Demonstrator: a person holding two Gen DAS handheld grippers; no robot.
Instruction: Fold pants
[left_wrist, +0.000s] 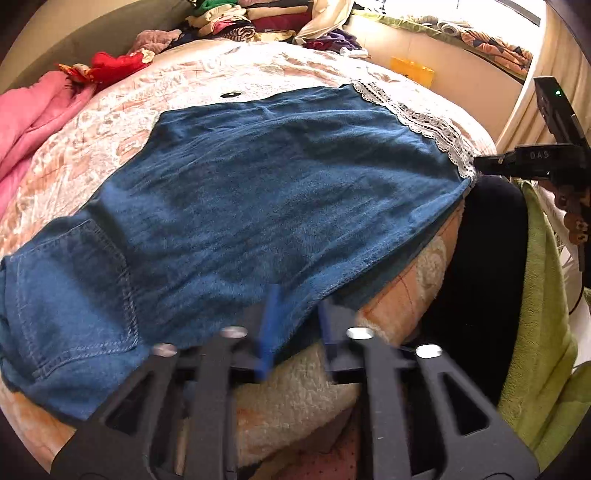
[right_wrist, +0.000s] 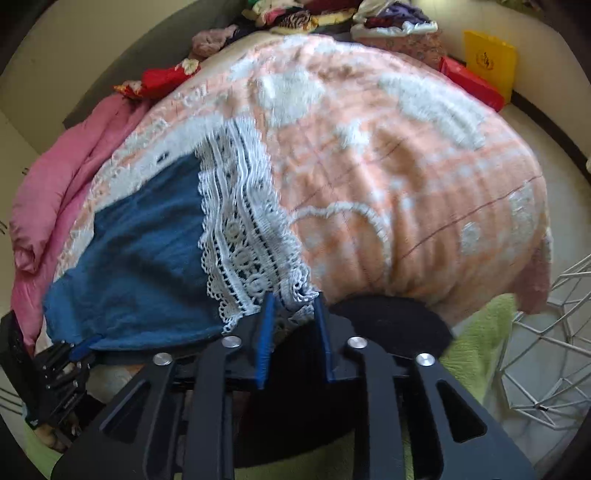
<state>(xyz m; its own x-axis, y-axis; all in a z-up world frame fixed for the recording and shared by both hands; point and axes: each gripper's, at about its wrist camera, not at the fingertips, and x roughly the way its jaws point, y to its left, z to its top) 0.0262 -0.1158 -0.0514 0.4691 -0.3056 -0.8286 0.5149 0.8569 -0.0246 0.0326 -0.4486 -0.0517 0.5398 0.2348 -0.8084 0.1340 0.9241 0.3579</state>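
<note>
— Bedding first: what covers the bed?

— An orange-and-white fleece blanket (right_wrist: 406, 177) spreads across nearly the whole right wrist view. A pink quilt (left_wrist: 33, 122) is bunched along its edge at nine o'clock, and a heap of mixed clothes (left_wrist: 236, 18) sits at twelve o'clock in the left wrist view.

— Where are the pants?

— The blue denim pants (left_wrist: 258, 192) lie flat on the blanket, filling the centre of the left wrist view. A back pocket (left_wrist: 74, 291) shows at eight o'clock, and the white lace hem (right_wrist: 243, 236) runs along the leg end at two o'clock; the near edge hangs over the side of the bed toward six o'clock.

— What does the left gripper (left_wrist: 295, 332) do?

— At six o'clock its blue fingers (left_wrist: 267, 332) stand partly apart, astride the near edge of the denim. The picture is blurred there, and the pads do not appear to press on the cloth.

— The right gripper (right_wrist: 293, 332)?

— Its jaws stand a little apart at six o'clock, with the corner of the lace hem lying between them; whether the pads pinch it cannot be told. In the left wrist view the same gripper shows at three o'clock, its tip at the hem corner.

— Anything smaller?

— A yellow bag (right_wrist: 487, 62) at one o'clock, beside a red box (right_wrist: 472, 83).
</note>
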